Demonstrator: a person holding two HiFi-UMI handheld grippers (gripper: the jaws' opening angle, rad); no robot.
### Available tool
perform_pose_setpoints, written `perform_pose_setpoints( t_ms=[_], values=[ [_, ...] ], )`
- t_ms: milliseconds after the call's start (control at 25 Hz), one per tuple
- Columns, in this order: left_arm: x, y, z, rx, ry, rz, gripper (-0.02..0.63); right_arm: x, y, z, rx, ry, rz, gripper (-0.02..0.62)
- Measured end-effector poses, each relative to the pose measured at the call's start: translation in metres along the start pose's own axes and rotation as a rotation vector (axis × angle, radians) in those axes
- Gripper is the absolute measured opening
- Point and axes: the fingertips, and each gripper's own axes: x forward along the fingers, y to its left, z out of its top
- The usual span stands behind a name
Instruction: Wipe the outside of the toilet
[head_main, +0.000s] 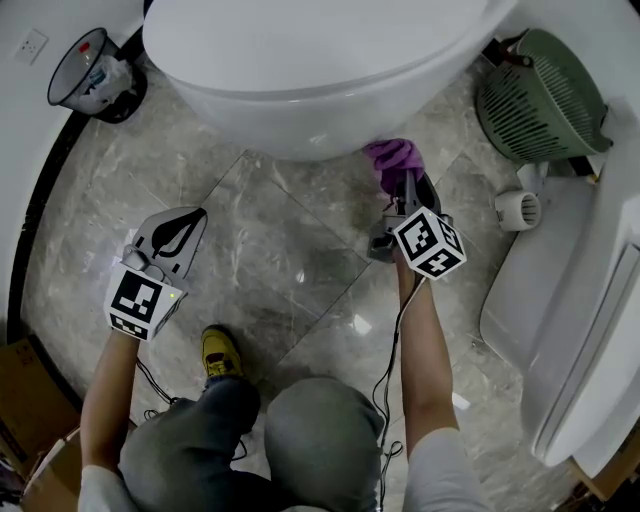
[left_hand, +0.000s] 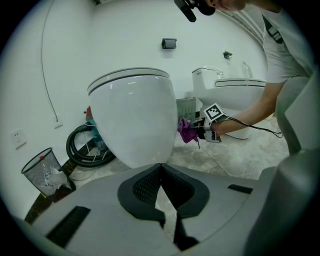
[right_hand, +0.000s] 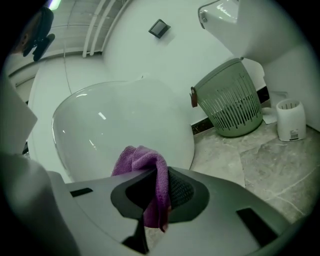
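Note:
The white toilet (head_main: 300, 80) fills the top of the head view, its bowl bulging over the marble floor. My right gripper (head_main: 405, 190) is shut on a purple cloth (head_main: 393, 158), which is pressed against the bowl's lower right side. In the right gripper view the cloth (right_hand: 150, 172) bunches between the jaws, right against the bowl (right_hand: 120, 130). My left gripper (head_main: 178, 228) hovers over the floor to the left of the bowl, shut and holding nothing. Its own view shows the bowl (left_hand: 135, 120) ahead and the purple cloth (left_hand: 186, 131) on the far side.
A green slatted basket (head_main: 540, 95) and a small white holder (head_main: 518, 210) stand at the right. A wire bin (head_main: 92, 72) sits at the upper left. A second white toilet (head_main: 585, 330) lies along the right edge. A black hose (left_hand: 87, 147) coils behind the bowl.

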Motion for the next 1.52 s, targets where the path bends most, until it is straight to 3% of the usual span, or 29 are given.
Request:
perform_pose_setpoints(
  t_ms=[280, 880, 1320, 1520],
  values=[
    [-0.005, 0.001, 0.002, -0.018, -0.003, 0.004, 0.012, -0.032, -0.029, -0.019, 0.09, 0.072, -0.122, 0.06],
    [-0.021, 0.009, 0.039, -0.107, -0.073, -0.03, 0.012, -0.073, 0.069, 0.016, 0.04, 0.106, 0.09, 0.058],
    [-0.059, 0.025, 0.085, -0.191, -0.083, -0.033, 0.012, -0.096, 0.134, 0.068, -0.011, 0.135, 0.113, 0.057],
    [-0.092, 0.035, 0.126, -0.278, -0.093, -0.007, 0.012, -0.119, 0.172, 0.103, -0.032, 0.161, 0.099, 0.057]
  ],
)
